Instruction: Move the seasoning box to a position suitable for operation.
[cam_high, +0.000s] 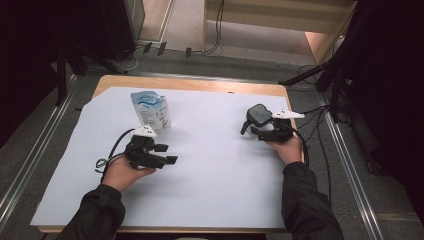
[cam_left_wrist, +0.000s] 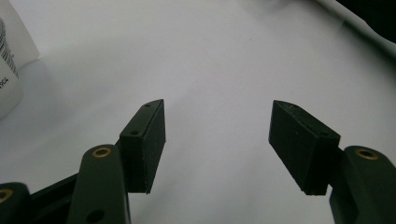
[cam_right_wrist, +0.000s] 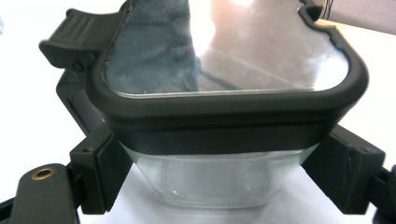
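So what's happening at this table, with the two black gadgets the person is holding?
A person sits at a table covered by a white sheet, holding tongs in each hand. The right tongs are clamped on the clear body of a glass container with a dark latching lid, which rests on the sheet. The left tongs are open with nothing between them, lying near a white and blue pouch that stands upright just beyond them, untouched.
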